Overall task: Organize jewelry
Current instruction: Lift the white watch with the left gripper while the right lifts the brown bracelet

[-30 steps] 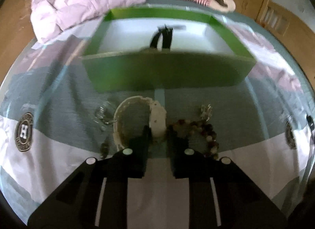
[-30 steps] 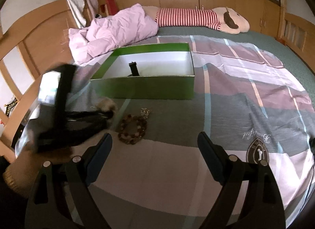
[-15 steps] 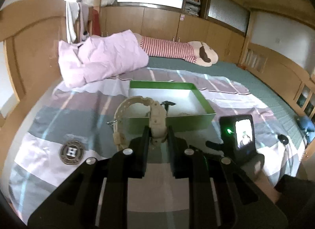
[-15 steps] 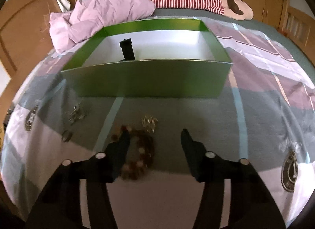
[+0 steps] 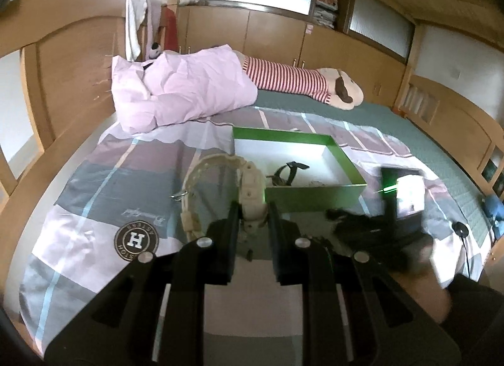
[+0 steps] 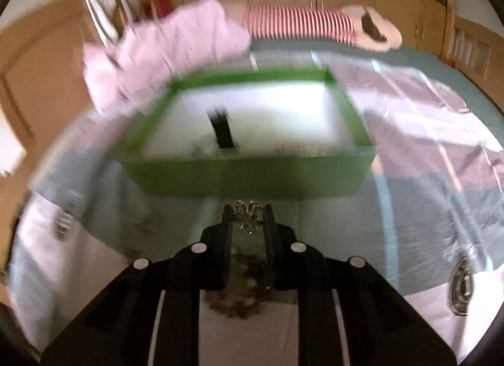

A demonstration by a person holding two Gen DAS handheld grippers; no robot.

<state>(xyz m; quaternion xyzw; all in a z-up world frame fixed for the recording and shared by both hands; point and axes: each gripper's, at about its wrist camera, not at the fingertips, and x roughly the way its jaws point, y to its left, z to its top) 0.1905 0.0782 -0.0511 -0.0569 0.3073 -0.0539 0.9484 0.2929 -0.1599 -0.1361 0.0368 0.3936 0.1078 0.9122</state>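
My left gripper (image 5: 251,208) is shut on a cream wristwatch (image 5: 252,186) and holds it in the air above the bed, in front of the green box (image 5: 315,199). A black watch (image 5: 288,172) stands inside the box and also shows in the right wrist view (image 6: 222,130). My right gripper (image 6: 247,213) is shut on a small silver chain (image 6: 247,211), just in front of the green box (image 6: 252,180). A brown bead bracelet (image 6: 242,300) lies on the bedspread under the right gripper. The right gripper also shows, blurred, in the left wrist view (image 5: 371,227).
A pink pillow (image 5: 179,89) and a striped plush toy (image 5: 299,82) lie behind the box. Small metal jewelry pieces (image 6: 63,221) lie on the bedspread to the left. Wooden bed rails (image 5: 41,158) run along both sides.
My left gripper has lifted the cream watch off the bed and holds it high. My right gripper has moved down to the silver chain and closed on it.
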